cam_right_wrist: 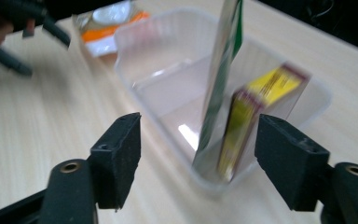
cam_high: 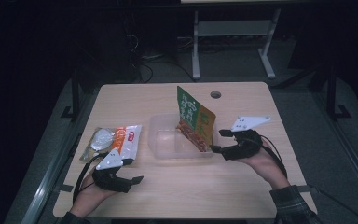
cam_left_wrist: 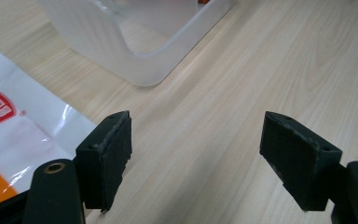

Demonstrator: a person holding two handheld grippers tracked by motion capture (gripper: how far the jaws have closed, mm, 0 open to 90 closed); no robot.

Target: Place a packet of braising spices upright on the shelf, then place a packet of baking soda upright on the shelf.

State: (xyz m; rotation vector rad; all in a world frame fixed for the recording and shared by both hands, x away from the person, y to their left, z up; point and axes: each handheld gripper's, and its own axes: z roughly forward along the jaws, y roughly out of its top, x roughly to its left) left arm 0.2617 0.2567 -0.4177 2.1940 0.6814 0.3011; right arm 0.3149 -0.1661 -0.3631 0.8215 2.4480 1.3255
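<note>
Jaws of the right hand-held gripper (cam_high: 218, 141) stand apart just beside the green snack packet (cam_high: 194, 119), which stands upright in the clear plastic tub (cam_high: 161, 147) on the table (cam_high: 242, 184). Left hand-held gripper (cam_high: 133, 170) rests with jaws apart near the white-and-orange pouch (cam_high: 121, 140).

Dim room, grey floor (cam_high: 233, 65), white desk frame (cam_high: 233, 30)

Pale wood-grain table (cam_left_wrist: 242, 70), smooth and matt; the tub (cam_right_wrist: 168, 60) is frosted translucent plastic, softly shiny; the green packet (cam_high: 195, 117) looks like glossy printed film; the white-and-orange pouch (cam_left_wrist: 23, 135) glares like slick foil-plastic; black jaw pads (cam_left_wrist: 109, 154) look matt, rubbery, rough-edged.
</note>
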